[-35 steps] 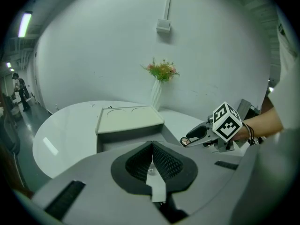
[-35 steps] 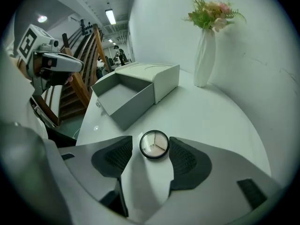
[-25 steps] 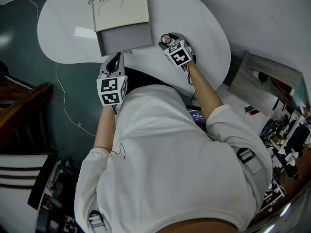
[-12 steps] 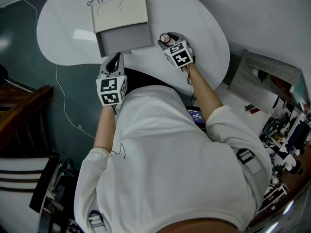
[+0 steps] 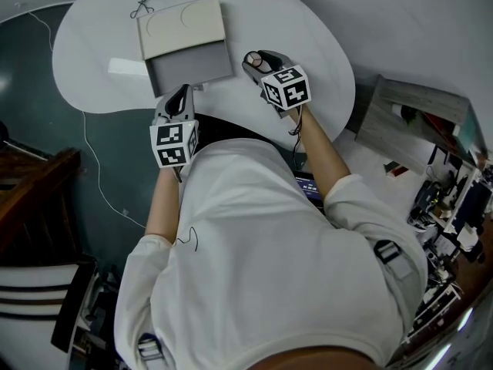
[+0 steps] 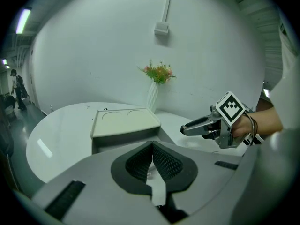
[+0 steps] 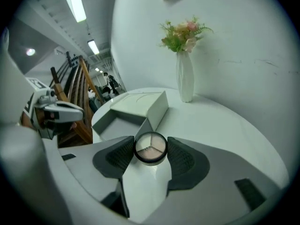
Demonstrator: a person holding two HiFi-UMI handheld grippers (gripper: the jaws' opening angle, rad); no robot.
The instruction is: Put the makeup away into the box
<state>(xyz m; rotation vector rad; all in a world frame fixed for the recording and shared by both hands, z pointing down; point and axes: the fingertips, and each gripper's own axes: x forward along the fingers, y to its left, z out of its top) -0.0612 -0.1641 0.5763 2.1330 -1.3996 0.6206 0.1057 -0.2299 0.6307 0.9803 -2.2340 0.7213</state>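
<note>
- R gripper (image 7: 151,150): jaws have just been closing. Both pads now press on the rim of a round compact (image 7: 150,146), one pad each side.
- Compact: black rim, three pale powder shades in wedges. It faces the gripper's camera and is held above the white table (image 5: 312,48), not resting on it.
- Position, head view: the compact is just right of the box (image 5: 181,25), level w/ its grey open tray (image 5: 191,62). It is apart from the box, no contact.
- Box: beige top w/ two round recesses. The grey tray sticks out on the person's side, prob. a pulled-out drawer.
- L gripper (image 6: 152,149): pads pressed together, nothing pinched. It hovers at the table's near edge, just in front of the tray's near-left corner, pointing at the box.
- The two grippers are well apart, w/ the tray's front between them.
- Eyelash curler (image 5: 142,5): lies on the table just beside the box's far-left corner, untouched.
- White vase (image 7: 186,81) w/ pink and green flowers: upright on the table beyond the box, near the wall.
- Thin cable (image 5: 92,160): trails over the dark floor left of the table.
- Person: white shirt, bare forearms, one gripper per hand.
</note>
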